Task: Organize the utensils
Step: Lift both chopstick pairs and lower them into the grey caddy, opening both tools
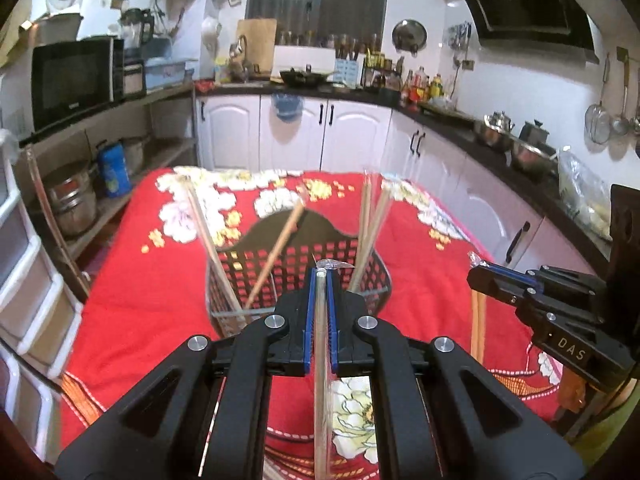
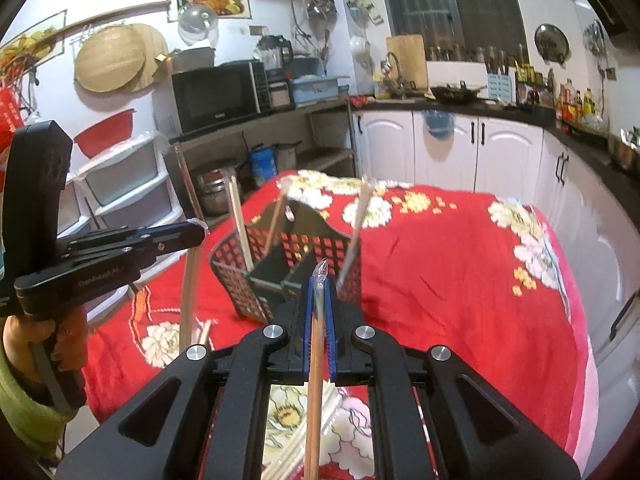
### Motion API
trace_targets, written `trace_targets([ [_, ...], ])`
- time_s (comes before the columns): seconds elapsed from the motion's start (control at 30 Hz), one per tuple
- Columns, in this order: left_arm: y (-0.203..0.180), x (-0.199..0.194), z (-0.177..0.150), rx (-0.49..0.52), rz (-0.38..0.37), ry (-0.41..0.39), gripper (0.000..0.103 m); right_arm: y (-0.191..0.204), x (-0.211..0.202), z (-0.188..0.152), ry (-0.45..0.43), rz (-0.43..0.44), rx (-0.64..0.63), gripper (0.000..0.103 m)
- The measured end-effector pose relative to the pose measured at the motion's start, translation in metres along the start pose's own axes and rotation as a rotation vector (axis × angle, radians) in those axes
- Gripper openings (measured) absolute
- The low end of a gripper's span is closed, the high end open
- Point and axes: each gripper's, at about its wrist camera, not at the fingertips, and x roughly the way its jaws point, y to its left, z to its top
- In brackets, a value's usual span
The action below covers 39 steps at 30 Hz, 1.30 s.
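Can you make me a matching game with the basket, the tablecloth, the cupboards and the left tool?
Things:
1. utensil basket
2. tablecloth
3. cupboard doors
4. left tool

Descriptions:
A. white with dark handles
B. shut on a wrapped chopstick
C. red with flowers
D. dark, full of square holes, with chopsticks leaning in it

Pairs: 1-D, 2-C, 3-A, 4-B

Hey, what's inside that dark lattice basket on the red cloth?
Several wrapped chopsticks lean upright in the basket, split by dividers. Their lower ends and the basket floor are hidden behind its walls.
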Motion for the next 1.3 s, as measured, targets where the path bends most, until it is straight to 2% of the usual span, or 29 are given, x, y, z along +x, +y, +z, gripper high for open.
trace_targets([
  [0.73, 0.045, -0.027, 0.053, -0.079, 0.058, -0.155, 0.001, 0.027, 0.006, 0.074, -0.152, 0.019, -0.043, 0.006],
  [1.0, 0.053, -0.022, 0.075, -0.119, 0.069, -0.209, 0.001, 0.021, 0.012, 0.103, -0.228, 0.02, -0.035, 0.006],
  [1.3, 0.051, -0.003, 0.093, -0.157, 0.077, -0.256, 0.001, 0.001, 0.034, 0.117, -0.286, 0.0, -0.02, 0.006],
])
